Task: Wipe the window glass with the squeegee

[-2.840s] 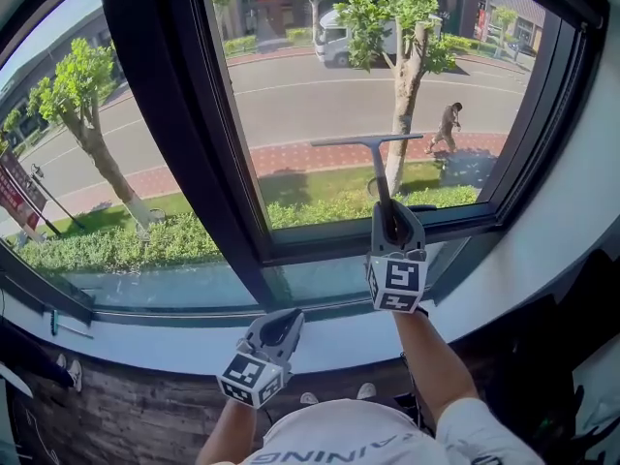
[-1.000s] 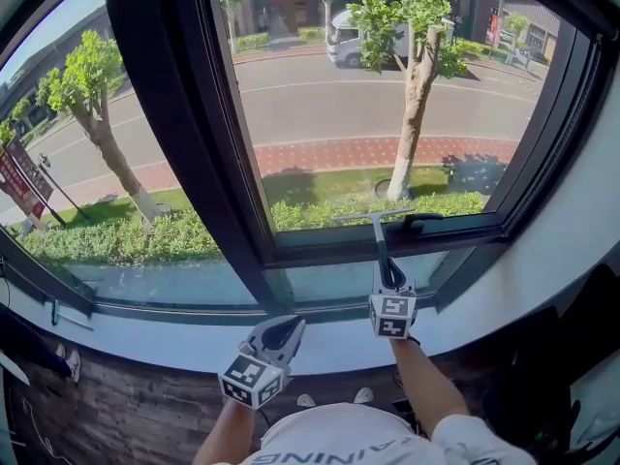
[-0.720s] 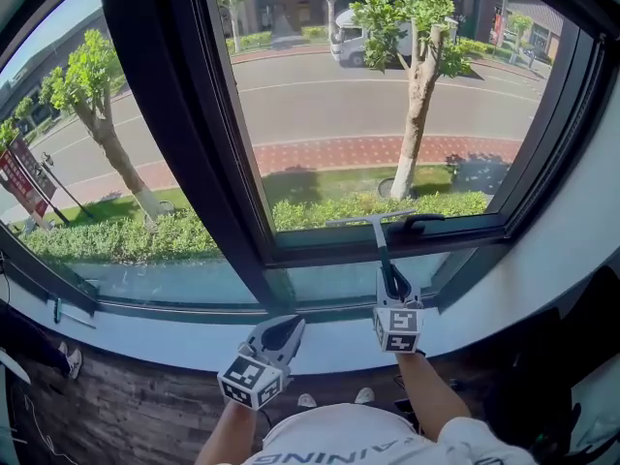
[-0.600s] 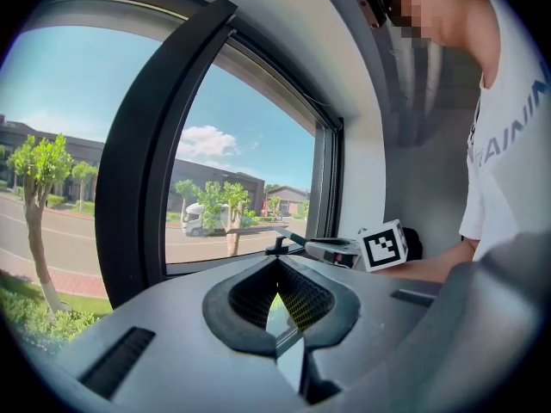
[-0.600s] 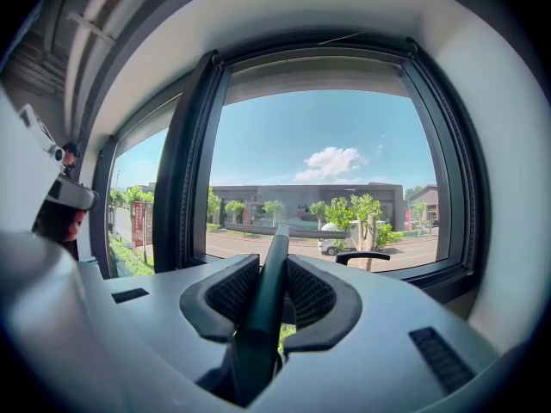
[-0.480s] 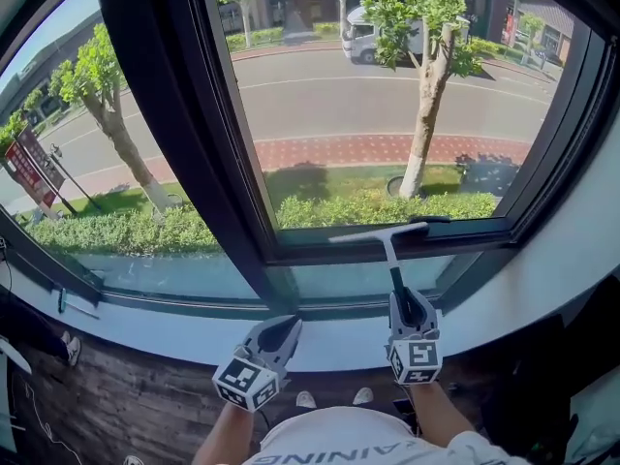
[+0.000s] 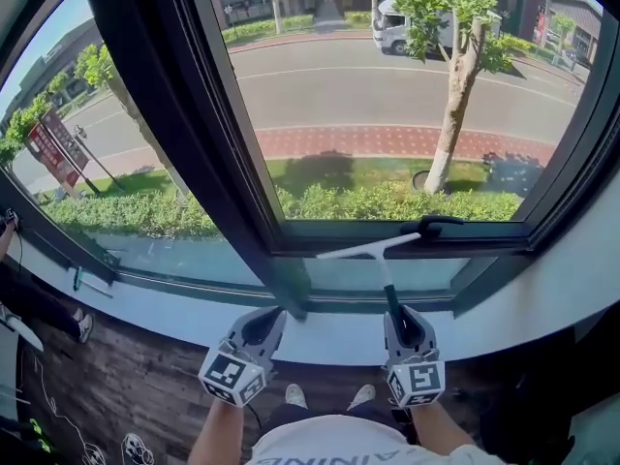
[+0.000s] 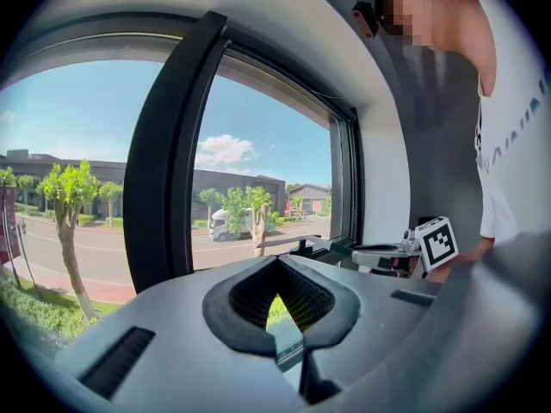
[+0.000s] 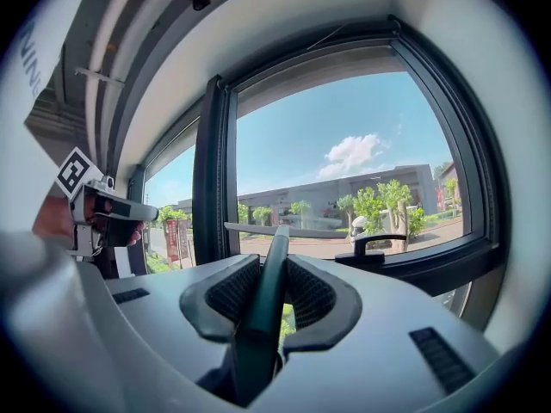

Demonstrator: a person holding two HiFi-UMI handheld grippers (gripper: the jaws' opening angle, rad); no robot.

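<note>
Right gripper [image 7: 398, 314] clenches the squeegee [image 7: 369, 250] at the foot of the glass [image 7: 387, 95]; left gripper [image 7: 262, 324] closed, empty. Next: lift it high.

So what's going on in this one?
A person is squeegeeing a window. The right tool grips the squeegee by its handle, with the blade down at the bottom frame of the right pane, beside the window latch. The left tool is shut and empty, near the sill.

Head view steeply down, gripper views seemingly level, shared window [image 7: 387, 95].
</note>
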